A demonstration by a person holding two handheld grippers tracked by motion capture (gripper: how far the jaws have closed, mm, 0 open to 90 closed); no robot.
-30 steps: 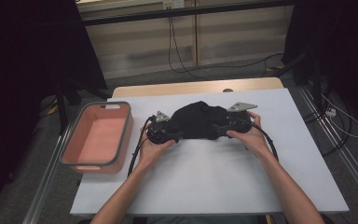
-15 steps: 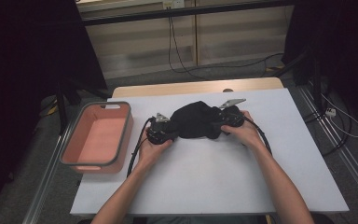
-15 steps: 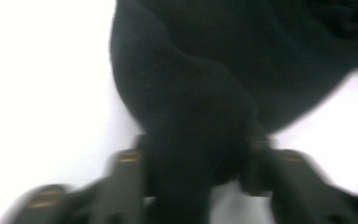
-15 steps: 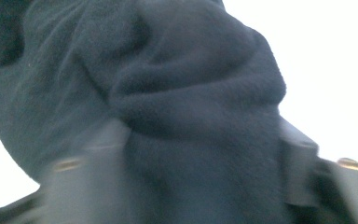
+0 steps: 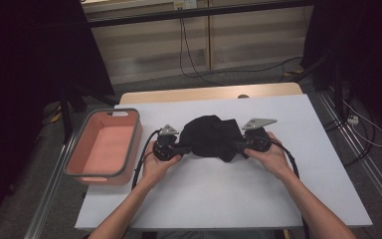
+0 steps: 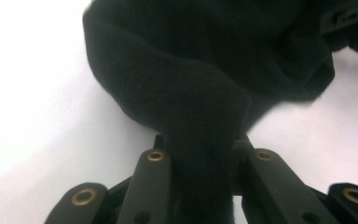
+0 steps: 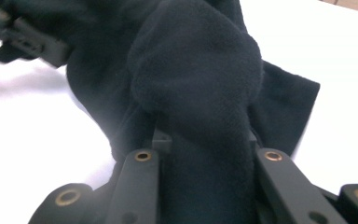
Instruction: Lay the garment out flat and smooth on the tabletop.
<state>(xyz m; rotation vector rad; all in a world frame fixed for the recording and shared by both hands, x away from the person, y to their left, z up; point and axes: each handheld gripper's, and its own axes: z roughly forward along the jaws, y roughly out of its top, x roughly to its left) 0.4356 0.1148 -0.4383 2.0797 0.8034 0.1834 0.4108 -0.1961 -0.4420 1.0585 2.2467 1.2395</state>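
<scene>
Both grippers have just been closing, and each now pinches a bunched fold of the black cloth (image 5: 210, 137): the left gripper (image 5: 178, 148) holds its left end, the right gripper (image 5: 239, 145) its right end, with the cloth spanning the gap between them over the white table (image 5: 229, 199). The step in hand looks like the pick-up. Next, probably a lift together, keeping both folds clamped, perhaps toward the pink bin (image 5: 104, 144) beyond the left gripper.

Black two-jaw left gripper (image 5: 179, 148) and right gripper (image 5: 238, 145): brass rivets behind the jaws, grey three-cornered top plates, trailing black cables; forearms seemingly sleeveless.
</scene>
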